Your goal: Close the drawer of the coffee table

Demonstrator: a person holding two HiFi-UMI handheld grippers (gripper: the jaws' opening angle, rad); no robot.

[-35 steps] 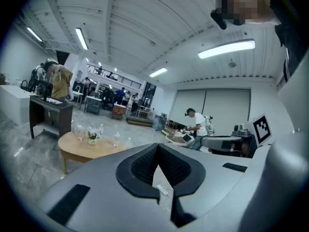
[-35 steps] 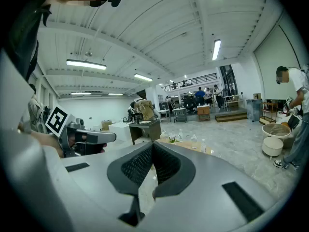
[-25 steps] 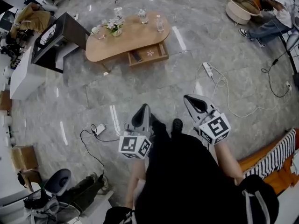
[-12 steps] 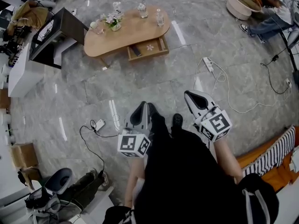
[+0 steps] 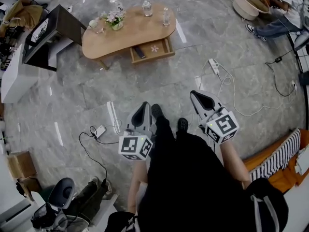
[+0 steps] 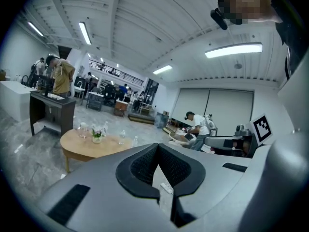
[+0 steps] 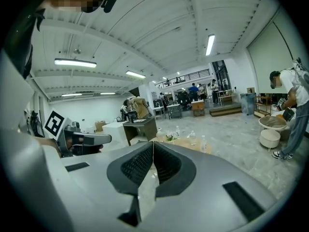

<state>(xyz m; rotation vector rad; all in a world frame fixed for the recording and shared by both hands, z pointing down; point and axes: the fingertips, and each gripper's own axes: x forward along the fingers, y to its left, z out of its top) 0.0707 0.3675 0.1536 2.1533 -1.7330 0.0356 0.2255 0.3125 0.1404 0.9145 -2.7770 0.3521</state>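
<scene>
The oval wooden coffee table point(image 5: 130, 33) stands far ahead of me on the grey floor. Its drawer point(image 5: 152, 49) is pulled out on the near side, with a dark item and a pink flower shape inside. On the tabletop stand a flower vase point(image 5: 114, 19) and several bottles and glasses. My left gripper point(image 5: 144, 111) and right gripper point(image 5: 199, 98) are both shut and hold nothing, held low in front of my body, well short of the table. In the left gripper view the table point(image 6: 91, 146) shows beyond the jaws; in the right gripper view the table point(image 7: 186, 142) shows just above them.
A power strip point(image 5: 214, 66) with white cable lies on the floor between me and the table, right of my path. Another adapter with black cable point(image 5: 99, 130) lies left. A dark desk point(image 5: 53, 30) stands left of the table. A person point(image 5: 280, 13) sits by a round tub point(image 5: 250, 3) at top right.
Both grippers have moved forward toward the coffee table as I walk; the table and floor things have shifted slightly in the head view. Both jaws stay shut.
</scene>
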